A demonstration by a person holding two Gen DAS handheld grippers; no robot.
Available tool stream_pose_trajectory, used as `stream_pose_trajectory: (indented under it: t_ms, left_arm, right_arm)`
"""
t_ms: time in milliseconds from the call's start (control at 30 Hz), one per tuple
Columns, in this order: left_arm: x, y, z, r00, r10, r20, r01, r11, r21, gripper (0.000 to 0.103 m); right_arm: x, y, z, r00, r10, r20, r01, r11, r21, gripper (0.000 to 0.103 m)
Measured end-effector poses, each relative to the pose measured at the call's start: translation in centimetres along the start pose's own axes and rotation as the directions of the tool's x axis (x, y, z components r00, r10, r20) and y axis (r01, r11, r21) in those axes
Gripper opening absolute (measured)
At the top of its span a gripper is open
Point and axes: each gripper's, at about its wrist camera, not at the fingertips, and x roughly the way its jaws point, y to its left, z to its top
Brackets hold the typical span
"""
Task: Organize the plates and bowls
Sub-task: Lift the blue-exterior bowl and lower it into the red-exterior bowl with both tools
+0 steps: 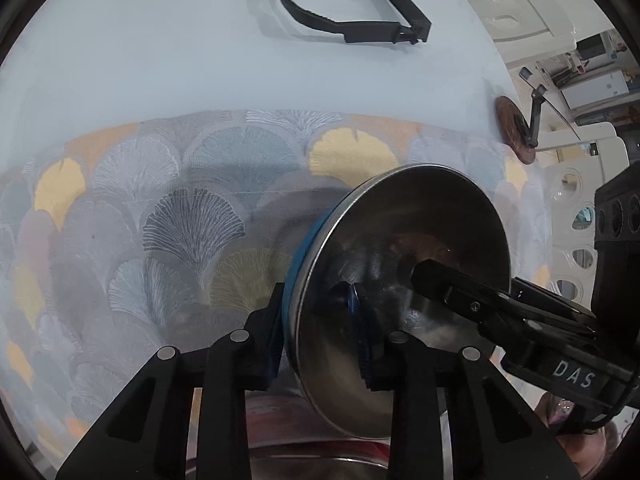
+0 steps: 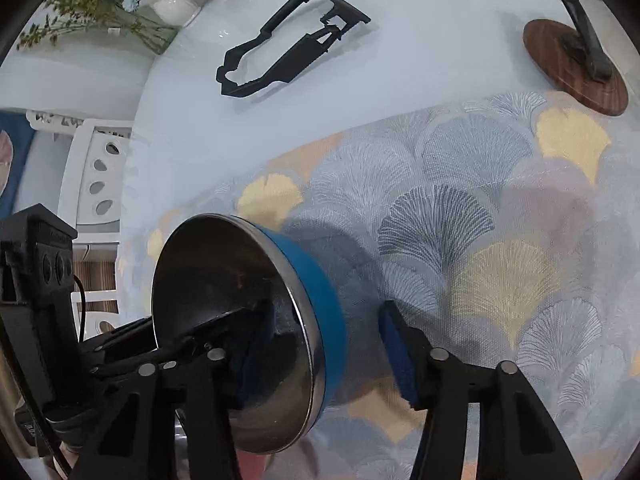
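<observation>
between my left gripper's (image 1: 320, 344) blue pads (image 1: 362, 336) i find the wall of a steel bowl (image 1: 400, 300) with a blue outer skin, one pad against the blue outside and the other on the polished inside, the jaws drawn in tight on it. the bowl stands on edge, lifted off the cloth, its mouth facing my right side. from the right wrist view the same bowl (image 2: 240, 320) sits at the left-hand finger of my right gripper (image 2: 324, 344), whose jaws stand wide apart: the left-hand finger reaches inside the bowl's mouth, while the right-hand pad (image 2: 394, 356) hangs clear of the blue wall with open cloth showing in the gap. i cannot tell whether the inner finger touches the steel. in the left wrist view that right-gripper finger (image 1: 460, 292) is seen entering the bowl from the right.

beneath the bowl lies a fan-patterned placemat (image 1: 180, 220) in grey, blue and yellow, spread on a pale table (image 1: 160, 60). a red-rimmed dish (image 1: 280, 420) shows partly below the left gripper; detail is too hidden to report. farther out on the bare table rests a black plastic frame (image 1: 352, 8), well apart from the bowl. a round wooden base (image 2: 576, 64) carrying a black stand sits at the mat's far corner. white chairs (image 2: 96, 168) stand beside the table, and a vase of flowers (image 2: 100, 0) at its far end.
</observation>
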Motion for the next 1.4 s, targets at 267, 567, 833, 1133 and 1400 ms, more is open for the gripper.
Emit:
stream_pose_trajectory:
  t_ms: [267, 567, 833, 1133, 1400]
  left_arm:
    - [-2.0, -0.4, -0.1, 0.999, -0.014, 0.035, 0.014, 1.000, -0.007, 0.027]
    - [-3.7, -1.0, -0.5, 0.998, -0.008, 0.058, 0.008, 1.000, -0.006, 0.027]
    - [-5.8, -1.6, -1.5, 0.996, -0.010, 0.092, 0.011, 1.000, -0.002, 0.027]
    - [-8.3, -1.3, -3.6, 0.993, 0.011, 0.118, -0.008, 1.000, -0.025, 0.027]
    - [-10.5, -0.7, -5.6, 0.989, 0.011, 0.149, -0.004, 0.999, -0.047, 0.027]
  right_arm:
    - [-1.0, 0.6, -0.3, 0.999, 0.045, -0.005, -0.045, 0.999, -0.002, 0.042]
    - [-3.0, 1.3, -0.8, 0.999, 0.049, 0.013, -0.049, 0.998, -0.030, 0.043]
    - [-4.6, 2.0, -1.5, 0.998, 0.064, 0.017, -0.064, 0.997, -0.036, 0.047]
    - [-6.5, 4.1, -3.3, 0.995, 0.096, 0.006, -0.095, 0.994, -0.054, 0.048]
    - [-8.2, 6.7, -5.2, 0.994, 0.107, 0.008, -0.106, 0.990, -0.096, 0.052]
